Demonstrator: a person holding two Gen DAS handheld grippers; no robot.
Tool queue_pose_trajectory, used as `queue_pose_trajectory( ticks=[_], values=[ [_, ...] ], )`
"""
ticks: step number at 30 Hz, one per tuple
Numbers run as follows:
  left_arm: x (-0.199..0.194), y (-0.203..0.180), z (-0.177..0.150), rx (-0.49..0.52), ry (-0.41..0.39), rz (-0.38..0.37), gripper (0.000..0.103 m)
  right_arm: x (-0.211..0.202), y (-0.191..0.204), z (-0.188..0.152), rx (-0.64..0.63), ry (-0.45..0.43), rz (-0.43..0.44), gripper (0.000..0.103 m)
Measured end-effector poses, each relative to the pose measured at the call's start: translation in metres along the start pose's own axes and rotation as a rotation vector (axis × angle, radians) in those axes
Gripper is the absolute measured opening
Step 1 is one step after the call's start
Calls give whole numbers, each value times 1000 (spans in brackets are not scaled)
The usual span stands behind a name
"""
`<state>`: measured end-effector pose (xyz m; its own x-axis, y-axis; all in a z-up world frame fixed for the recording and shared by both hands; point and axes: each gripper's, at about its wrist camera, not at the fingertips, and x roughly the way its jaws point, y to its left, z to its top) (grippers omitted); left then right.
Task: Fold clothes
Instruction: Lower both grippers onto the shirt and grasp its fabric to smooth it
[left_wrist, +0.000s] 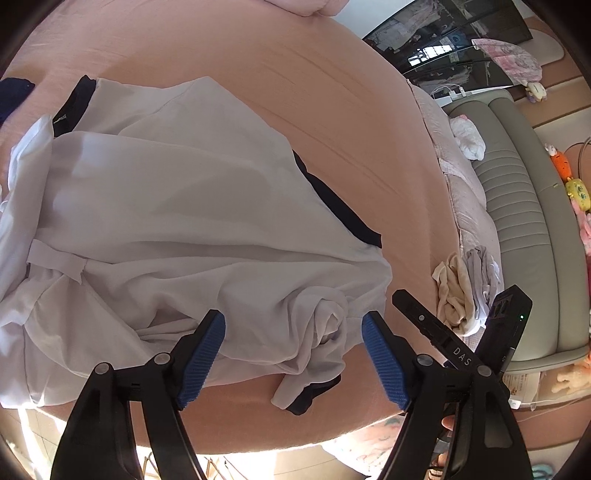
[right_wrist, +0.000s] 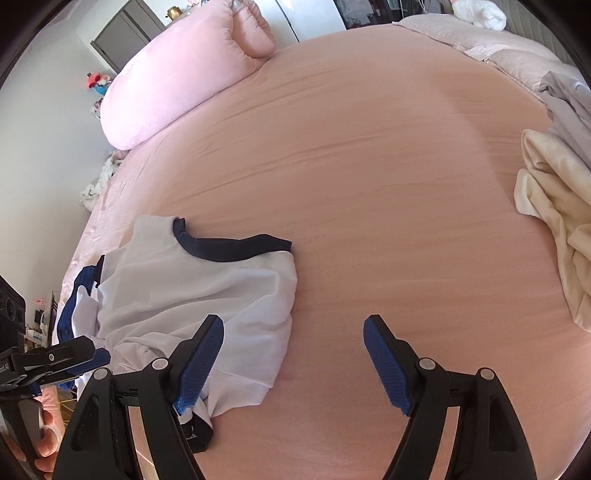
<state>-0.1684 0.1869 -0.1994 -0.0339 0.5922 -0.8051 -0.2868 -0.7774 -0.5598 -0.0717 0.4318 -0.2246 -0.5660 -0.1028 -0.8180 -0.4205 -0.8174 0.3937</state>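
White garment (left_wrist: 166, 206) with navy trim, one, crumpled on the pink bed (left_wrist: 332, 110). Two tools: left tool (left_wrist: 293, 328) spread apart over its bunched hem, right tool (right_wrist: 293, 328) spread apart, gripping nothing. Only in right view: one pink pillow (right_wrist: 184, 74). In both: cream-and-grey clothes pile (right_wrist: 554, 206).

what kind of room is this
Most likely a bedroom: the white garment lies on a wide bed sheet, a pink pillow sits at one edge, and a padded headboard runs along another side.
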Motion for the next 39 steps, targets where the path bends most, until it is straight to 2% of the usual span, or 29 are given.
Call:
queue_pose_trajectory(
  ticks=[5, 12, 17, 19, 22, 23, 24, 26, 29, 39],
  values=[
    [5, -5, -6, 12, 12, 4, 80, 7, 6, -5, 2, 43, 24, 78],
    [30, -7, -14, 31, 41, 50, 80, 12, 13, -13, -20, 87, 37, 78],
    [36, -10, -23, 99, -46, 186, 79, 13, 16, -17, -33, 109, 40, 78],
    [39, -11, -26, 125, -55, 203, 79, 13, 15, -16, -31, 113, 42, 78],
    [41, -16, -31, 188, -84, 265, 61, 14, 16, -15, -34, 121, 41, 78],
    [42, -18, -33, 213, -96, 300, 46, 15, 17, -15, -37, 125, 40, 78],
    [42, -20, -34, 238, -112, 346, 37, 16, 18, -15, -42, 127, 36, 79],
    [42, -20, -37, 253, -130, 403, 32, 17, 21, -14, -55, 129, 25, 79],
    [35, -14, -39, 237, -136, 399, 28, 19, 25, -12, -70, 130, 19, 79],
    [0, 18, -35, 173, -158, 418, 27, 24, 31, -9, -62, 132, 18, 79]
  ],
)
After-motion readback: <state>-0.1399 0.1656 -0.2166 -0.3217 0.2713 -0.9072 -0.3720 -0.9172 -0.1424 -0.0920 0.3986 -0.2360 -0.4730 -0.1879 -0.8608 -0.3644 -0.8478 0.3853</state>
